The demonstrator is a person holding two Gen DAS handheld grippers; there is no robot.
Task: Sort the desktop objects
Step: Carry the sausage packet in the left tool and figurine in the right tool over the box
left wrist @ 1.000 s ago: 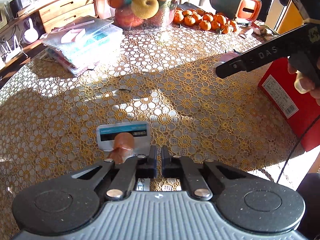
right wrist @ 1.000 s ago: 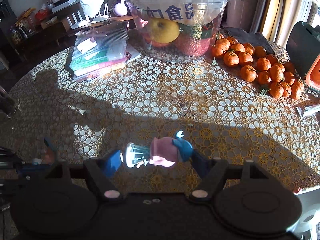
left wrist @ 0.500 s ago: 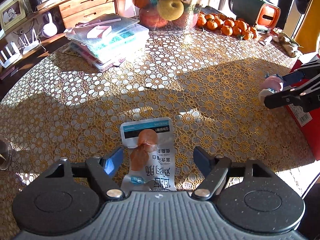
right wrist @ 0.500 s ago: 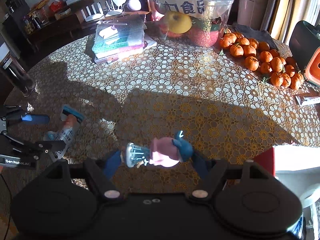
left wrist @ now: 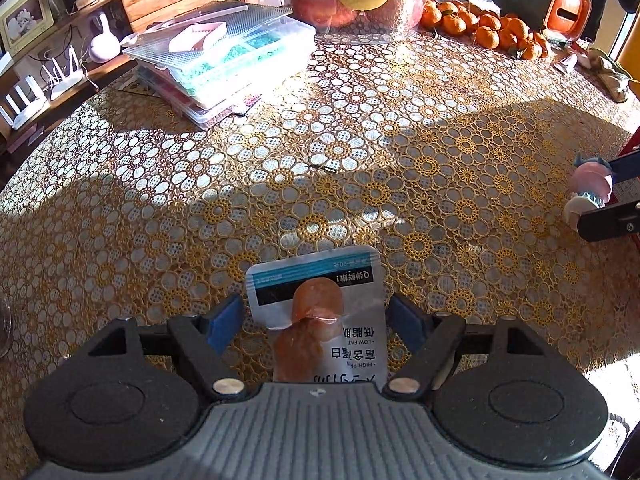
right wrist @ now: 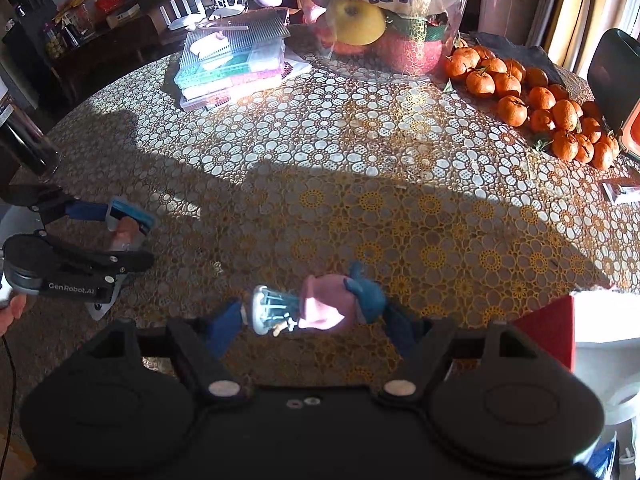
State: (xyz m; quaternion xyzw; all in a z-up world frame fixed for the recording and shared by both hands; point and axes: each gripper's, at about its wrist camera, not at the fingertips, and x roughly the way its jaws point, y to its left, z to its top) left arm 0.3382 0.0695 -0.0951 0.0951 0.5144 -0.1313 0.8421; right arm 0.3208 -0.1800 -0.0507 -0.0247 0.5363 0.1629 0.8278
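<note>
A sausage snack packet (left wrist: 312,284) lies flat on the lace-covered table (left wrist: 360,168), near its front edge. My left gripper (left wrist: 315,312) straddles the packet; its jaws are opening, and the blue pads stand clear of the packet on both sides. The right wrist view shows the same packet (right wrist: 128,224) between the left gripper's fingers (right wrist: 92,211) at far left. My right gripper (right wrist: 314,314) is shut on a small pink and blue toy figure (right wrist: 320,308), held sideways above the table. That toy (left wrist: 590,188) also shows at the right edge of the left wrist view.
A stack of clear bead boxes (left wrist: 224,56) sits at the back left. A glass fruit bowl (right wrist: 384,20) and a pile of tangerines (right wrist: 540,108) stand at the back right. A red box (right wrist: 548,328) and a white bin (right wrist: 608,360) are beside the table's right edge.
My left gripper went from shut to wide open and sank toward the table, and the sausage packet now lies between its jaws. The right gripper keeps its hold on the toy.
</note>
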